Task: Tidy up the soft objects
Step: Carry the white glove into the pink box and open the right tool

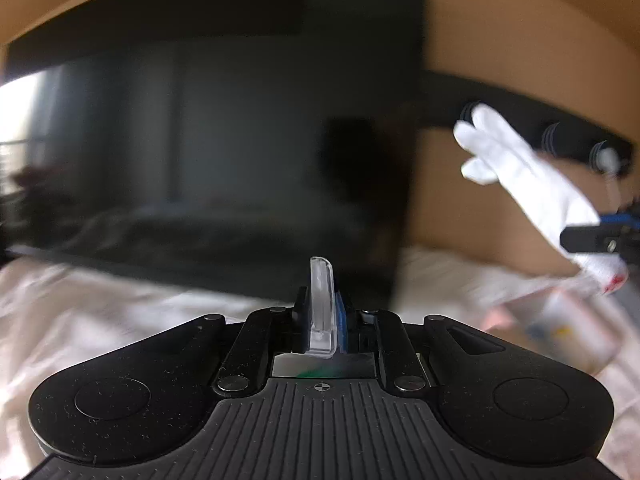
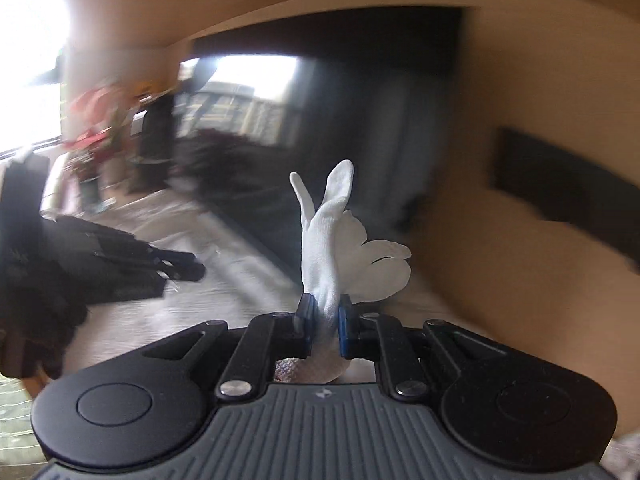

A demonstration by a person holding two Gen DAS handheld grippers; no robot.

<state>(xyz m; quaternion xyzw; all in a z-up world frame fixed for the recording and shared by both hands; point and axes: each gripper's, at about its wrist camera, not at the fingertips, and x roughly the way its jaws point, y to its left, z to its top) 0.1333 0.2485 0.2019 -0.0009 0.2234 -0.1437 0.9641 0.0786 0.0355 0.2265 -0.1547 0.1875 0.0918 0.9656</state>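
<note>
While held: the right gripper (image 2: pixel 323 322) pinched a white glove (image 2: pixel 332 240) near its cuff.
Left gripper (image 1: pixel 323 312): pressed together on a clear plastic piece (image 1: pixel 321 308).
Advice: keep the pinch firm and carry smoothly.

A: Any text or labels to read here?
B: None. The left gripper (image 1: pixel 326 308) body has only a small crosshair mark, no letters.
A: And the right gripper (image 2: pixel 324 320)?
B: Only a tiny emblem on its body, too small to read. The background is too blurred to show any writing.
</note>
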